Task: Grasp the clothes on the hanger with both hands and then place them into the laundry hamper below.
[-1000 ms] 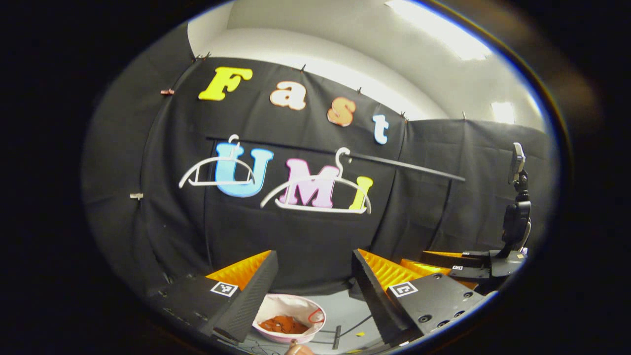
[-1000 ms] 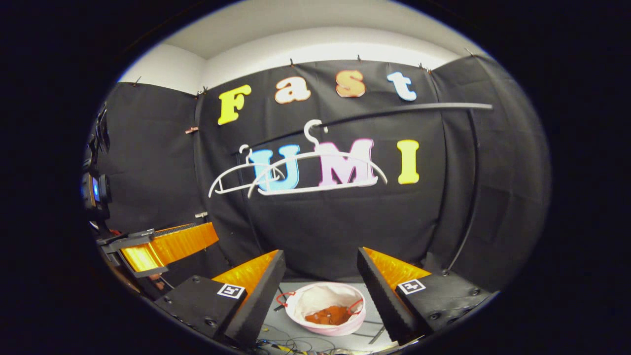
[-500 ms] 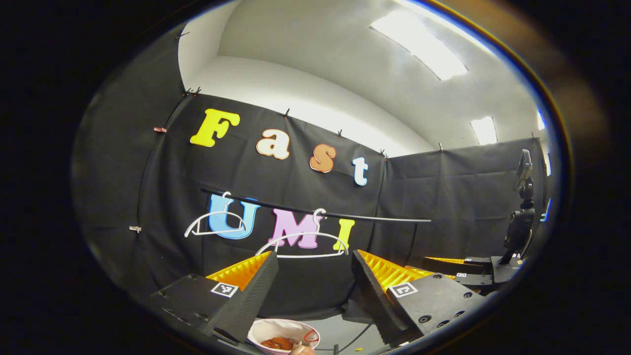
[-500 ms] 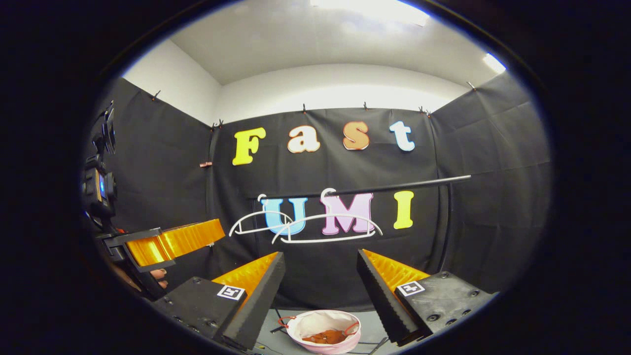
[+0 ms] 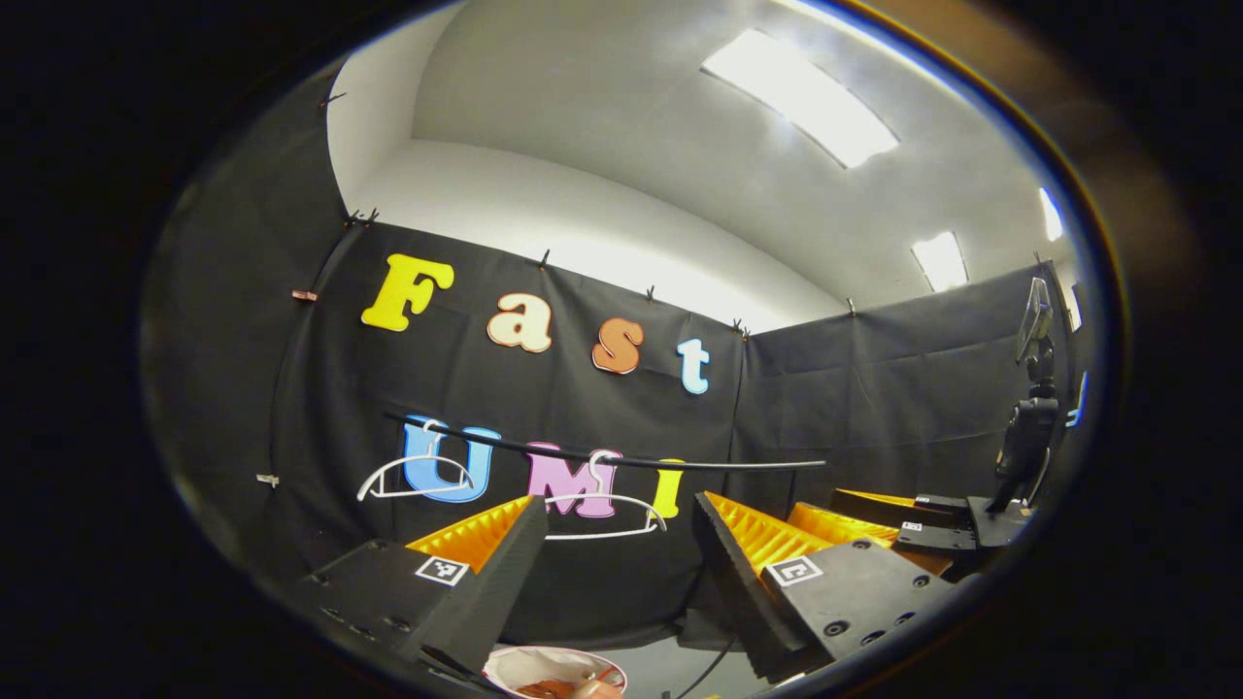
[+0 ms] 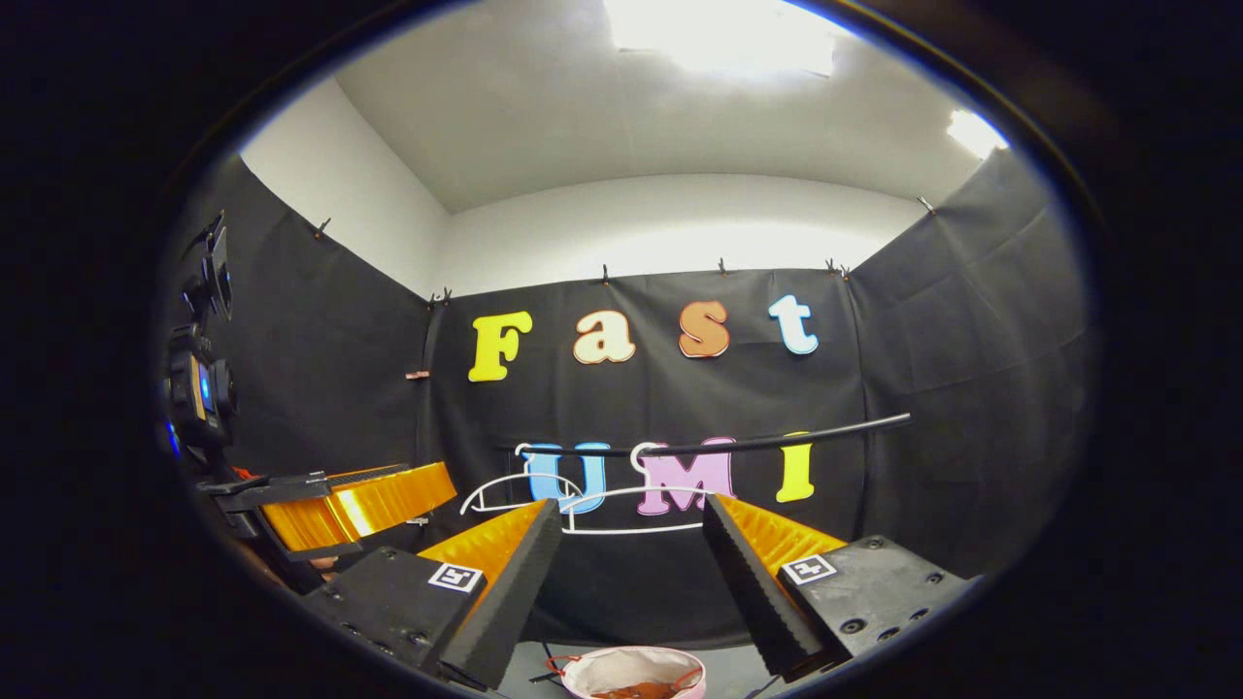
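Left gripper (image 5: 621, 544) spread wide, right gripper (image 6: 631, 553) spread wide, bare hangers (image 6: 636, 510) on rail, hamper (image 6: 636, 672) below

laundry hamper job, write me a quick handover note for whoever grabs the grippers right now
Left gripper: open, holding nothing, raised and aimed at the wall.
Right gripper: open, holding nothing, also raised. It shows at the right of the left gripper view too.
Two white plastic hangers hang bare on the black rail.
The pink-rimmed round laundry hamper sits on the floor below, with rust-brown clothes inside it.
Done: by how things lie, the clothes are off the hanger and in the hamper.
Left: apparently nothing to move; just lower the grippers, or reset if another round is planned.
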Available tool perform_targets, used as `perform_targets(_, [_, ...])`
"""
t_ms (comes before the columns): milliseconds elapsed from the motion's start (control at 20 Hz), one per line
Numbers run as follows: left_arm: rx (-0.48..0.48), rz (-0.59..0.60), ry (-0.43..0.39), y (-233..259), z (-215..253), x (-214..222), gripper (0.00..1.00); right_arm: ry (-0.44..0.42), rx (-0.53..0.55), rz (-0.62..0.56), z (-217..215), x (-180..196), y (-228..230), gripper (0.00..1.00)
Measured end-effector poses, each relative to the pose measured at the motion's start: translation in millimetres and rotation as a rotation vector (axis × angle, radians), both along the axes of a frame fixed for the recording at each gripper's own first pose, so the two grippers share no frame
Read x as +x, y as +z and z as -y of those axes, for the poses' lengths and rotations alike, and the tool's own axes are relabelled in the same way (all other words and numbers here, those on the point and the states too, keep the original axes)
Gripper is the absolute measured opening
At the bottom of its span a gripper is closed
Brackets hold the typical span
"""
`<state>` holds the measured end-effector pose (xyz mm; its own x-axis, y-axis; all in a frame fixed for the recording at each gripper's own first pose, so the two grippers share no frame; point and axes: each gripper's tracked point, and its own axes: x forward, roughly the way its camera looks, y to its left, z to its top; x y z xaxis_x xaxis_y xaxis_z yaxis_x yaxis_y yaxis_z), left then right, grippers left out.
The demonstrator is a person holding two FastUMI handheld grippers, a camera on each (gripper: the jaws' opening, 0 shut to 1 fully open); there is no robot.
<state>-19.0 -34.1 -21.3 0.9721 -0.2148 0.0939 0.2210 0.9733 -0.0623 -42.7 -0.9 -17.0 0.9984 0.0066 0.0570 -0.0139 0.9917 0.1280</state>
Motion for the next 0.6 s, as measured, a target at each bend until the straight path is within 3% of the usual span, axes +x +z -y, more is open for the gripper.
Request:
perform_targets(150, [0.042, 0.017, 0.04, 7, 6, -2, 0.98, 0.02, 0.024, 0.028, 8, 5, 12, 0.95])
perform_targets(200, [0.048, 0.022, 0.051, 10, 8, 0, 0.92, 0.032, 0.034, 0.038, 10, 6, 16, 0.96])
perform_targets(300, [0.044, 0.029, 0.069, 14, 12, -1, 0.98, 0.048, 0.037, 0.052, 15, 9, 20, 0.95])
perform_targets(400, [0.034, 0.044, 0.086, 20, 15, 0, 0.95, 0.07, 0.032, 0.057, 16, 12, 19, 0.95])
perform_targets(600, [0.029, 0.037, 0.107, 22, 26, 4, 0.98, 0.125, 0.066, 0.068, 14, 20, 23, 0.96])
